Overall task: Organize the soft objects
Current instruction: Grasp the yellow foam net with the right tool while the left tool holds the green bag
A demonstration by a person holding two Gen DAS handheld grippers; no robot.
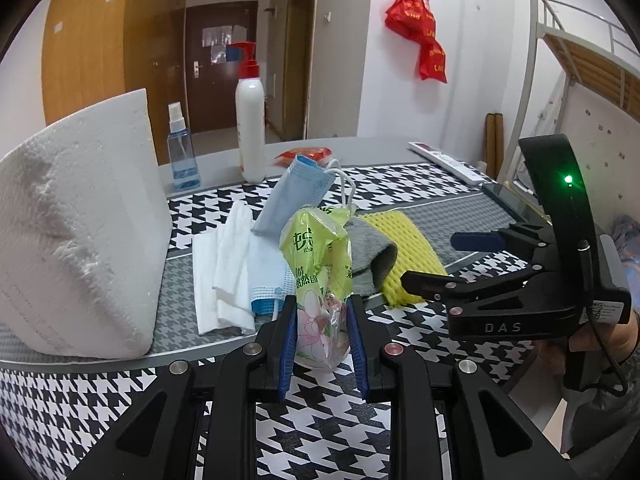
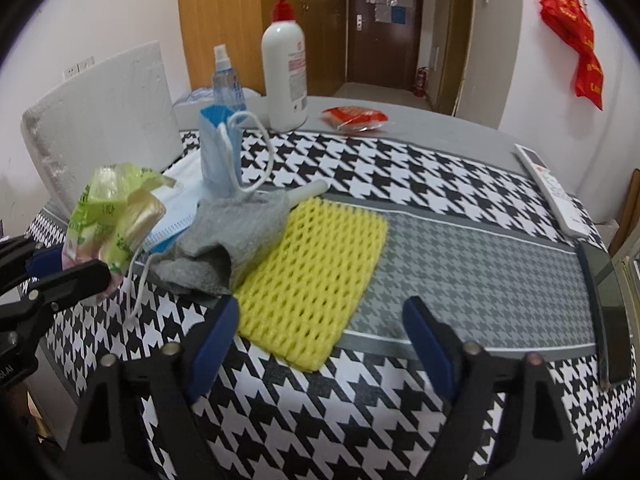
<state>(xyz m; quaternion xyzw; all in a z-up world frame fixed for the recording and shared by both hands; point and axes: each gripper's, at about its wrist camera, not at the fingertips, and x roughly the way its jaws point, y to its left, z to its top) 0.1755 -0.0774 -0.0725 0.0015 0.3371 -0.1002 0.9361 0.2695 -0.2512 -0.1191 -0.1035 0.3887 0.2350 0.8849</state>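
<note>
Left gripper (image 1: 322,336) pinching tissue pack (image 1: 318,276), near table edge (image 1: 120,363)

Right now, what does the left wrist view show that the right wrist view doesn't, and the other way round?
Only the left wrist view: the white tissues lying flat beside the foam block, the bunk bed, and the whole right gripper from the side.
Only the right wrist view: the right gripper's open jaws over the yellow mesh, with nothing between them, and the phone at the table edge.
Both: the left gripper shut on the green packet, the grey sock, masks, bottles, remote.
</note>
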